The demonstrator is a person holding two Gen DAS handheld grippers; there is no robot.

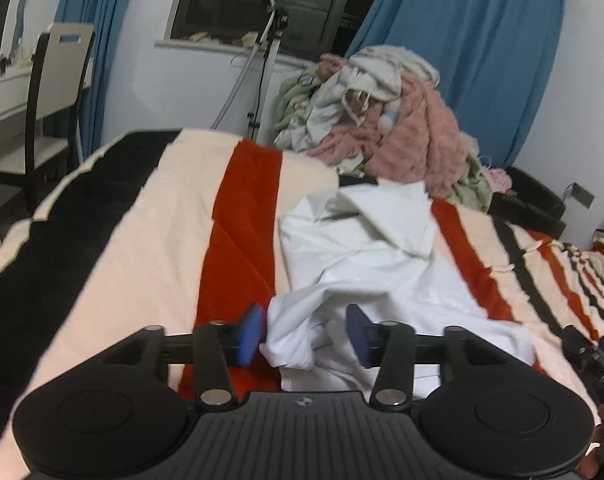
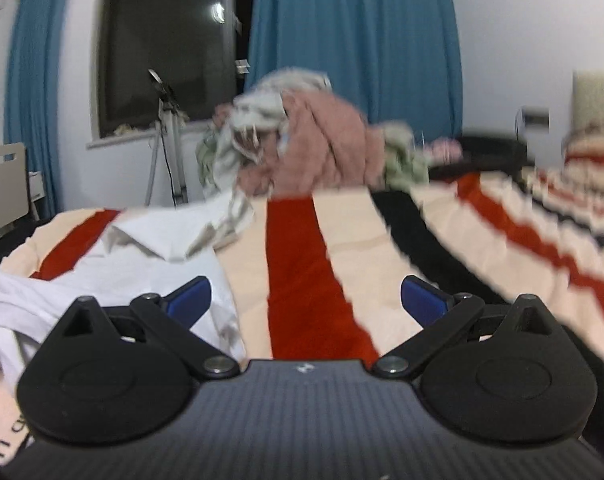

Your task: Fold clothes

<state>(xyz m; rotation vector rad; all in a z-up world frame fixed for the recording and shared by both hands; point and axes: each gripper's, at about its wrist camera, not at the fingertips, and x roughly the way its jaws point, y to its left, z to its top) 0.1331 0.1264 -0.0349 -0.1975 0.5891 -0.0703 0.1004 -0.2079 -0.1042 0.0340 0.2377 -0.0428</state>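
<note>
Nearest, left gripper (image 1: 305, 334) spread around a bunched fold of white shirt (image 1: 365, 256), fingers not pressed on it. Right gripper (image 2: 305, 300) spread wide above bare striped blanket (image 2: 302, 264), just beside shirt's edge, view blurred. Farther, at bed's far edge, heap of clothes (image 1: 385, 116), single pieces hard to separate.

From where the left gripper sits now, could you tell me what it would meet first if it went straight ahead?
The left gripper is open, with a bunched fold of the white shirt already between its blue pads, so it should meet the shirt first, though depth is unclear.
</note>
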